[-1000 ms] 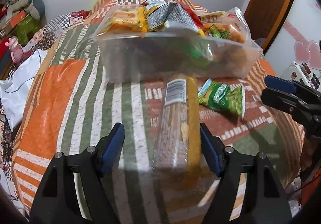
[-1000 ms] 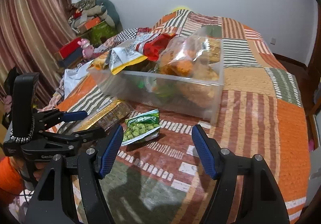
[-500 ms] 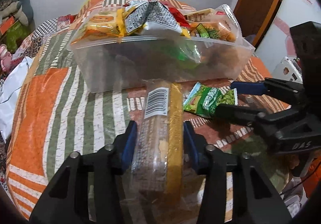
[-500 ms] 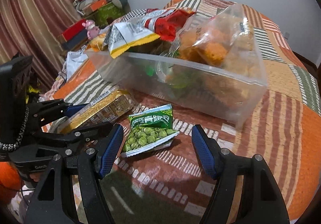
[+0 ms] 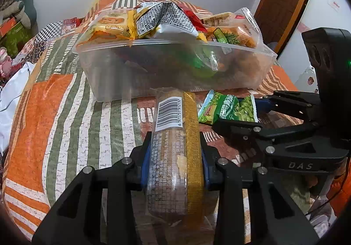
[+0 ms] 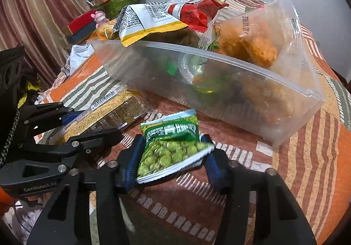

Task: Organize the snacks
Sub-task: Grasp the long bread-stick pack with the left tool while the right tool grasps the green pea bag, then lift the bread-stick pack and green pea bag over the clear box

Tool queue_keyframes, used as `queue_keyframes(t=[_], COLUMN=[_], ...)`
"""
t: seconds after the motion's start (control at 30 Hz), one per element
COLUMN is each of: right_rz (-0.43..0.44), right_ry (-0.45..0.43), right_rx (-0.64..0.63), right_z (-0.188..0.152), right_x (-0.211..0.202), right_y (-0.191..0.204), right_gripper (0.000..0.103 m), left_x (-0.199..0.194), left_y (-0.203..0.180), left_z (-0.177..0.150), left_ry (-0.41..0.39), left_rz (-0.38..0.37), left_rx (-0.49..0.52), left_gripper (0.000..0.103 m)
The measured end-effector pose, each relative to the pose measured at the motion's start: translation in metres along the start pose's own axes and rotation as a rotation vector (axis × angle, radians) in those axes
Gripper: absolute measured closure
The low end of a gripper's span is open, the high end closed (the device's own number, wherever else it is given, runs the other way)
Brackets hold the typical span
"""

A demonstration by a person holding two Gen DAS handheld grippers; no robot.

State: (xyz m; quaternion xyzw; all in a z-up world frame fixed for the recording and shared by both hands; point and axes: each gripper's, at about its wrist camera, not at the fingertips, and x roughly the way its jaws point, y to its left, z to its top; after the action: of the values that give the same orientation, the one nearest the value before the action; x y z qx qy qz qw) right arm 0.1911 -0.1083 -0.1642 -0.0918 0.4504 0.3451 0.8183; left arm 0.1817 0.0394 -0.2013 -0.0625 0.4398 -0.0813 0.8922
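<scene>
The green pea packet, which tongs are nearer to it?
Right. The right tongs are closing around the pea packet; the left tongs are shut on the cracker pack beside it.

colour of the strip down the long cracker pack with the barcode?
Gold, a woven-look band along one side of the clear cracker pack. Left wrist view shows it best.

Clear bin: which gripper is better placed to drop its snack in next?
Probably left. The left gripper is shut on the long biscuit pack, whose far end nearly reaches the clear bin wall. The right gripper is closing on the green pea packet, not yet secure.
</scene>
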Motion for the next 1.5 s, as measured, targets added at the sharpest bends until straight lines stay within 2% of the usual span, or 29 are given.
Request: queue_keyframes(t=[0.2,0.5,0.87,1.13,1.5], right_rz=[-0.005,-0.037,-0.056,-0.059,-0.079], right_ry=[-0.017,-0.089,-0.199,-0.280,-0.362], right_rx=[0.000,0.002,0.016,0.028,0.048], right_z=[0.000,-0.009,-0.007,0.004,0.030], right_x=[-0.005,-0.037,-0.074,-0.096,-0.106], right_y=[0.001,-0.001,0.006,0.007,0.000], right_gripper=[0.060,0.060,0.060,0.060,0.060], left_x=[-0.005,-0.026,-0.082,-0.112,-0.114], left_y=[-0.002,-0.002,-0.011,-0.012,-0.002], left_z=[-0.003,-0.009,-0.003,0.014,0.058], left_ry=[-0.004,-0.023,-0.146,-0.231,-0.283], left_rz=[-0.005,0.012,0.051,0.070,0.061], left_rx=[-0.003,-0.014,0.005,0.004,-0.007], left_gripper=[0.067,0.067,0.067,0.067,0.067])
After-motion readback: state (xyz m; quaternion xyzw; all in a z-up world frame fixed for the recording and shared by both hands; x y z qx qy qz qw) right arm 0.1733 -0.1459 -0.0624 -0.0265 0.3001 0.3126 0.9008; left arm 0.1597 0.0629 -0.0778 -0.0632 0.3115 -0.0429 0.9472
